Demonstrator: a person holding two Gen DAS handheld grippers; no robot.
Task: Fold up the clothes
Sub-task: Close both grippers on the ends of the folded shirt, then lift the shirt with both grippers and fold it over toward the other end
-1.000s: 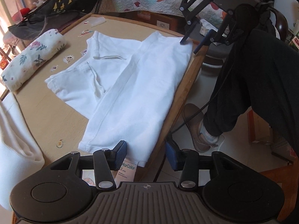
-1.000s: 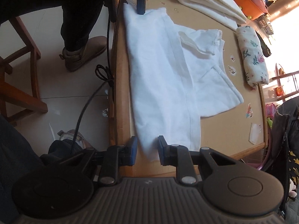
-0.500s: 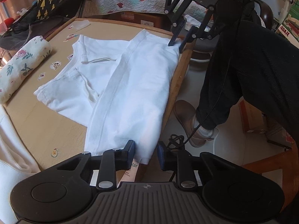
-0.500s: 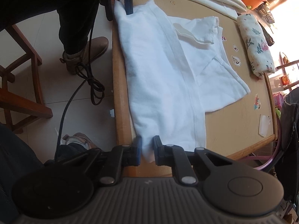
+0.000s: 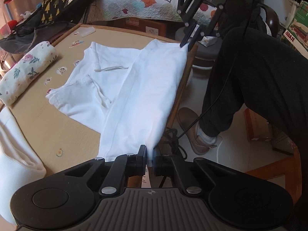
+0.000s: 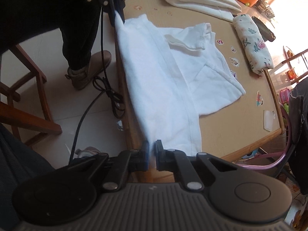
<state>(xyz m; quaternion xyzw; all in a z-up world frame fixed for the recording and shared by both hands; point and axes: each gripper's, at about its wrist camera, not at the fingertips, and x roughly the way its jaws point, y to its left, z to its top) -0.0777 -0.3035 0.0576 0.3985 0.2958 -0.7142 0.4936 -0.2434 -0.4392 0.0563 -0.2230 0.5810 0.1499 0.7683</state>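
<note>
A second ago my jaws stood apart at the white shirt's (image 5: 146,88) near edge; both pairs have just been closing and now pinch its cloth. My left gripper (image 5: 149,158) clamps one corner, my right gripper (image 6: 152,155) the other (cloth bunched between the pads). The shirt lies half-folded along the table (image 5: 57,130) edge. A box (image 5: 297,36) at right reads "FADAJE".
</note>
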